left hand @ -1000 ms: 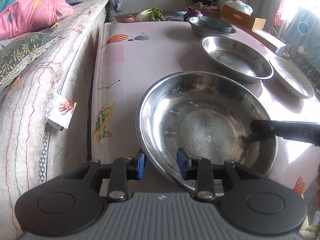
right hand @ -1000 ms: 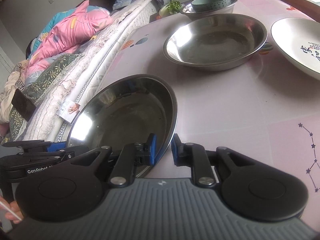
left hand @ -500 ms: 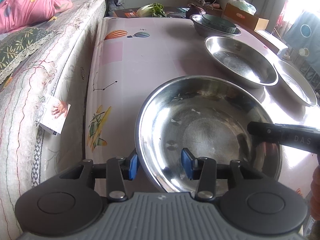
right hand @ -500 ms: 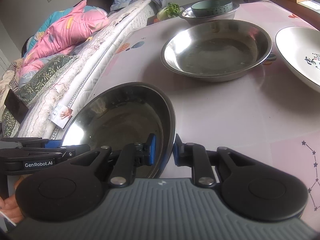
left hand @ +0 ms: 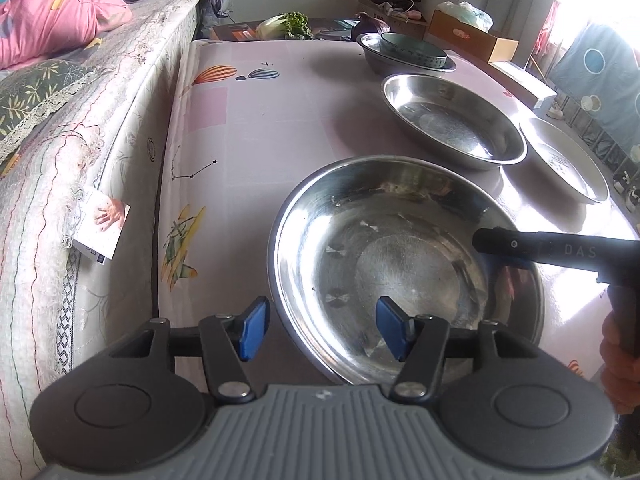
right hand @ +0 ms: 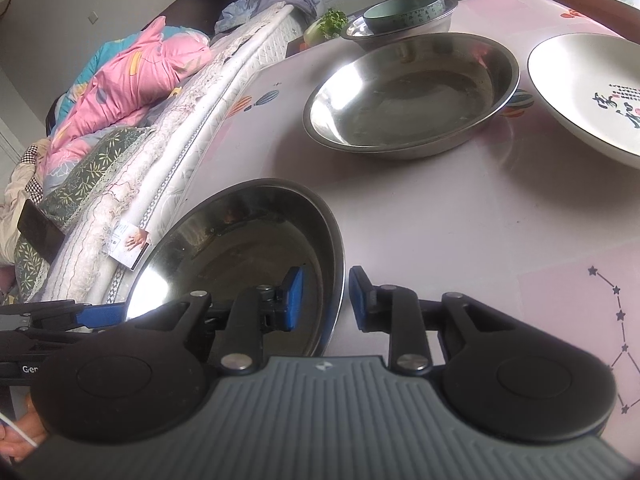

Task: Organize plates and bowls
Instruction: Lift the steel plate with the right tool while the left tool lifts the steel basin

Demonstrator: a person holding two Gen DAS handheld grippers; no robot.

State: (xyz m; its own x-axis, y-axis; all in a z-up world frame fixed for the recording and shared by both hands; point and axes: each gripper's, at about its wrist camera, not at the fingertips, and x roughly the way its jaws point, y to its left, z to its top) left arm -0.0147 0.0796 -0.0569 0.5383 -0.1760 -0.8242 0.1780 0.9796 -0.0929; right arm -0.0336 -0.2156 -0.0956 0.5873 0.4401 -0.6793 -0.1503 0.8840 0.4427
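A large steel plate (left hand: 400,248) lies on the pink tablecloth near the front edge. My left gripper (left hand: 324,334) straddles its near rim with its jaws opening, and the blue pads stand well clear of the metal. In the right wrist view the same plate (right hand: 240,248) has its right rim between the pads of my right gripper (right hand: 326,300), whose jaws are also opening, with a small gap on each side. Behind sit a second steel plate (right hand: 412,92), a white plate with black lettering (right hand: 592,92), and a teal bowl (right hand: 404,8) nested in a steel bowl (right hand: 360,32).
A mattress (left hand: 80,152) with a pink quilt (left hand: 52,20) runs along the table's left edge. A cabbage (left hand: 284,26) and cardboard boxes (left hand: 472,36) lie past the far end. A hand (left hand: 620,364) grips the right tool's handle.
The left jaws have spread wide off the plate's rim. The right jaws have parted a little from the rim. The large steel plate has stayed in about the same place.
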